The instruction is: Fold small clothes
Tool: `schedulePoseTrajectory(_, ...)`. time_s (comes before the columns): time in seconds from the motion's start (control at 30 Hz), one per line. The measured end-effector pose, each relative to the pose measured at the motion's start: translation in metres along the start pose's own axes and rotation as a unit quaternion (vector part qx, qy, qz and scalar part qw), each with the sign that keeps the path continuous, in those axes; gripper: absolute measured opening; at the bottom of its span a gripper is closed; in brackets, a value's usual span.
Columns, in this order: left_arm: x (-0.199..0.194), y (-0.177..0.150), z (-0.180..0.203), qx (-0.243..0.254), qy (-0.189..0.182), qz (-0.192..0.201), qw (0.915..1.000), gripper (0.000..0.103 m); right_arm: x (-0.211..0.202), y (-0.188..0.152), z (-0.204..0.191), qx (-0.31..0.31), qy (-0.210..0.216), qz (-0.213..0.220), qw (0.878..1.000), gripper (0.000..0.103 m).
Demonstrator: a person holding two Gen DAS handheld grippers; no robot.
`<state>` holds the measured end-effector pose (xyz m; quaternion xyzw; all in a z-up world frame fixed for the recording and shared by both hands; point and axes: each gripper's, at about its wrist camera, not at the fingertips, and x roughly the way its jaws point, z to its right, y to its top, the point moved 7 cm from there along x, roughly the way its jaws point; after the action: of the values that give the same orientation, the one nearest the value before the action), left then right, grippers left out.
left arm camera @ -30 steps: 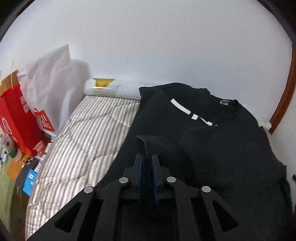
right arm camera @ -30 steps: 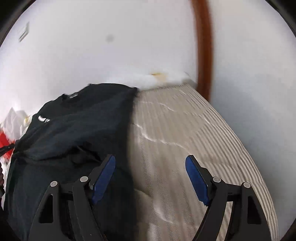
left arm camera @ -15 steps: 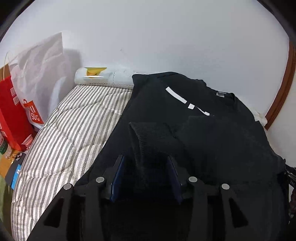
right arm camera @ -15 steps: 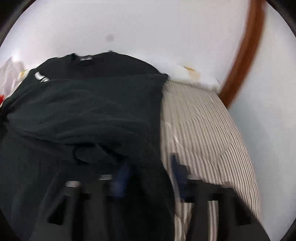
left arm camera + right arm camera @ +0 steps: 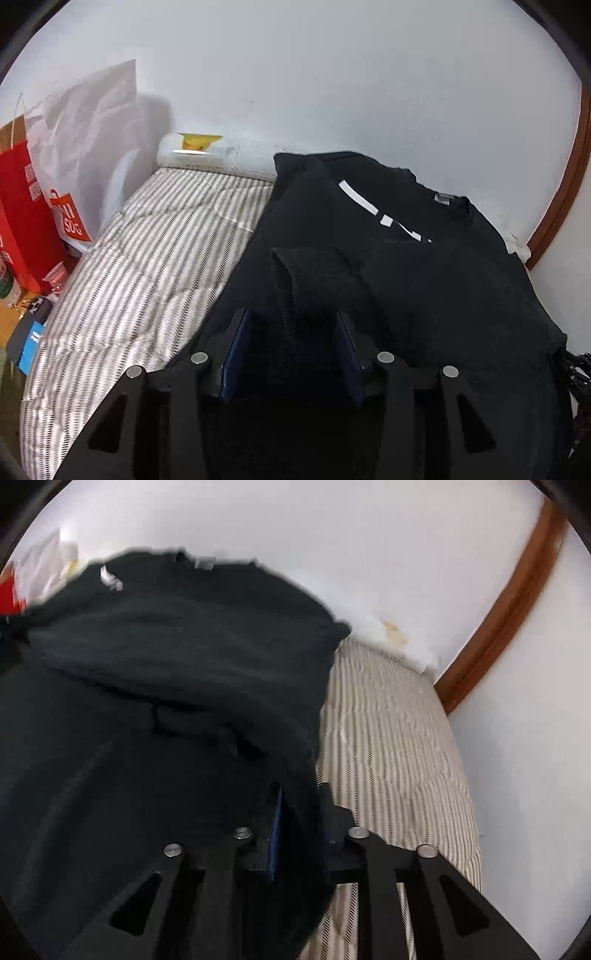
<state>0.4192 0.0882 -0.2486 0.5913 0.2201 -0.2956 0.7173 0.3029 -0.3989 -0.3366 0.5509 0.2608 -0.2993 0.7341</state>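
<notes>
A black sweatshirt (image 5: pixel 424 266) with white marks on the chest lies on a striped mattress (image 5: pixel 155 266), its collar toward the wall. My left gripper (image 5: pixel 291 332) is open, its blue pads on either side of a released sleeve fold (image 5: pixel 310 273) lying on the body. In the right wrist view the same sweatshirt (image 5: pixel 166 672) fills the left half. My right gripper (image 5: pixel 301 812) is closed on its right side edge, with black cloth between the blue pads.
A white bag (image 5: pixel 92 147) and a red bag (image 5: pixel 18 206) stand left of the mattress. A white roll (image 5: pixel 214 155) lies against the wall. A brown frame (image 5: pixel 509 602) runs up the right wall. Bare mattress (image 5: pixel 399 760) lies right of the sweatshirt.
My left gripper opened and let go of the sleeve fold, which now rests on the sweatshirt. My right gripper swung left to the sweatshirt's right edge and closed on it.
</notes>
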Motion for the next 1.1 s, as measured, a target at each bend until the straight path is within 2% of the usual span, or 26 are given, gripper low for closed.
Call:
schedulePoseTrajectory(0.17, -0.004, 0.005, -0.004, -0.014, -0.012, 0.007, 0.9998, 0.049, -0.032, 0.040, 0.001, 0.067, 0.048, 0.069, 0.994, 0.041)
schedulePoseTrajectory(0.23, -0.002, 0.003, -0.002, -0.010, -0.016, 0.005, 0.9998, 0.049, -0.029, 0.056, -0.011, 0.075, 0.061, 0.076, 0.992, 0.042)
schedulePoseTrajectory(0.33, 0.002, -0.001, 0.004, 0.006, -0.012, 0.000, 0.9999, 0.050, -0.010, 0.067, -0.035, 0.088, 0.082, 0.065, 0.991, 0.043)
schedulePoseTrajectory(0.4, 0.007, -0.004, 0.007, 0.021, 0.000, -0.007, 0.9998, 0.050, 0.011, 0.064, -0.048, 0.086, 0.082, 0.043, 0.992, 0.042)
schedulePoseTrajectory(0.5, 0.013, -0.006, 0.006, 0.023, 0.004, -0.020, 0.9995, 0.053, 0.044, 0.044, -0.053, 0.084, 0.052, -0.003, 0.995, 0.042)
schedulePoseTrajectory(0.57, 0.014, -0.008, 0.004, 0.020, 0.004, -0.022, 0.9995, 0.055, 0.047, 0.041, -0.047, 0.105, 0.062, 0.008, 0.993, 0.044)
schedulePoseTrajectory(0.7, 0.015, -0.009, 0.004, 0.025, 0.008, -0.023, 0.9994, 0.057, 0.052, 0.038, -0.041, 0.129, 0.075, 0.002, 0.989, 0.047)
schedulePoseTrajectory(0.87, 0.013, -0.010, 0.004, 0.025, 0.006, -0.021, 0.9994, 0.058, 0.040, 0.032, -0.041, 0.135, 0.068, -0.002, 0.989, 0.050)
schedulePoseTrajectory(1.03, 0.009, -0.011, 0.007, 0.028, 0.000, -0.017, 0.9995, 0.058, 0.013, 0.018, -0.033, 0.167, 0.091, -0.001, 0.982, 0.053)
schedulePoseTrajectory(1.1, 0.005, -0.013, 0.010, 0.031, -0.004, -0.015, 0.9994, 0.057, 0.001, 0.004, -0.027, 0.169, 0.068, -0.009, 0.983, 0.053)
